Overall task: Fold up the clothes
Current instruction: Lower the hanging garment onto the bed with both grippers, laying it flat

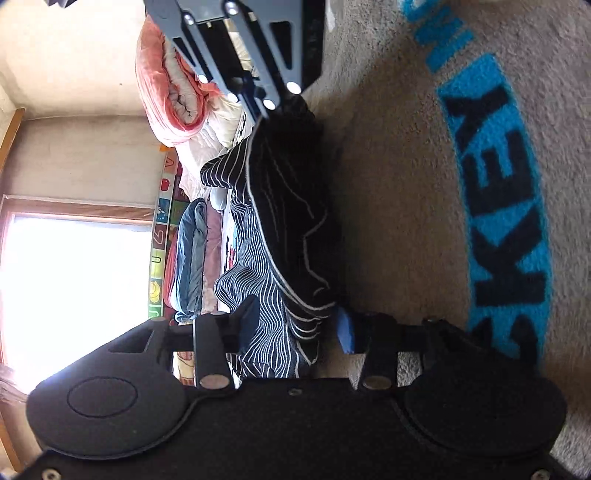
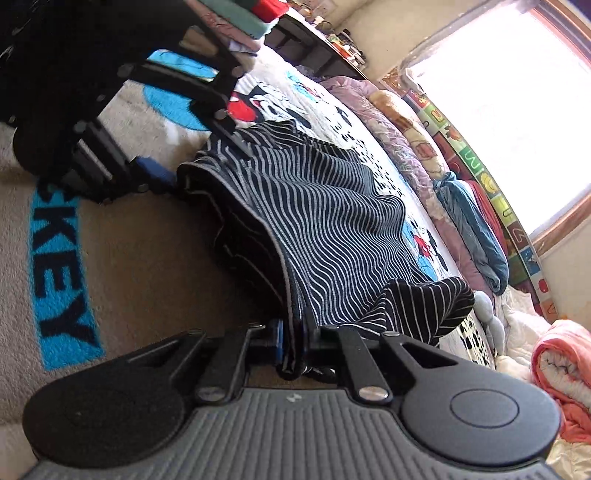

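Observation:
A navy garment with thin white stripes (image 1: 280,206) lies folded in layers on a beige cartoon blanket (image 1: 399,221). My left gripper (image 1: 295,328) straddles one end of it. Its blue-padded fingers (image 1: 345,330) stand wide apart, and a small gap shows beside the cloth. My right gripper (image 2: 291,338) is shut on the other end of the striped garment (image 2: 332,210), with the fabric edge pinched between its blue pads. Each gripper shows in the other's view: the right gripper (image 1: 258,107) at the top, and the left gripper (image 2: 192,153) at the upper left.
The blanket carries big blue lettering (image 2: 55,295). A rolled pink quilt (image 2: 565,362), a crumpled blue cloth (image 2: 476,229) and a purple blanket (image 2: 369,96) lie along the far side by an alphabet mat (image 2: 480,166) under a bright window (image 2: 517,92). Folded clothes (image 2: 240,22) are stacked at the back.

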Available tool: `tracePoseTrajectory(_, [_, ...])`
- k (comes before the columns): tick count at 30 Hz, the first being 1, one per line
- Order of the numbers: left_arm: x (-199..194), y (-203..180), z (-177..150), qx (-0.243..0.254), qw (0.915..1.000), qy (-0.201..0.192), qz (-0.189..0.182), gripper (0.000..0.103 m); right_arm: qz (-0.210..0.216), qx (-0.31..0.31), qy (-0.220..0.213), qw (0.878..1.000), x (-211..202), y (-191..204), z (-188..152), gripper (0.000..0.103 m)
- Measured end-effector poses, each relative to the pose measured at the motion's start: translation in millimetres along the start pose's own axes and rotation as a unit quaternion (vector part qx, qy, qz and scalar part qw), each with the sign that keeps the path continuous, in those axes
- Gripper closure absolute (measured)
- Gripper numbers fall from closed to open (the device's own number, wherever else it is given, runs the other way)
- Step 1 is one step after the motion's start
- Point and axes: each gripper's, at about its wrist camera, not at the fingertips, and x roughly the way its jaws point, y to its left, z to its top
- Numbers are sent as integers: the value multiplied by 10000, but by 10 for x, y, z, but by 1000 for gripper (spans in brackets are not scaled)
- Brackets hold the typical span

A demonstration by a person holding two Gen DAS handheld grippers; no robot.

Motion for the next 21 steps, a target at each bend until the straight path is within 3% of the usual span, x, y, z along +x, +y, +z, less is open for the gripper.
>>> tracePoseTrajectory(3, [44, 3, 15, 44, 10000, -7, 59, 62, 98, 116, -28, 9999, -28, -105, -3, 93])
tracePoseTrajectory(5, [59, 46, 28, -123, 9999, 91, 47, 84, 186, 64, -30, 9998, -49, -84, -15, 93])
tracePoseTrajectory(7, [16, 74, 24, -259, 9996, 131, 21, 91, 255, -46, 2, 9997, -71, -35, -23, 93])
tracePoseTrajectory(21, [-802, -100, 21, 203, 9992, -73, -323, 92, 578, -795, 42, 9951, -545, 534, -47, 93])
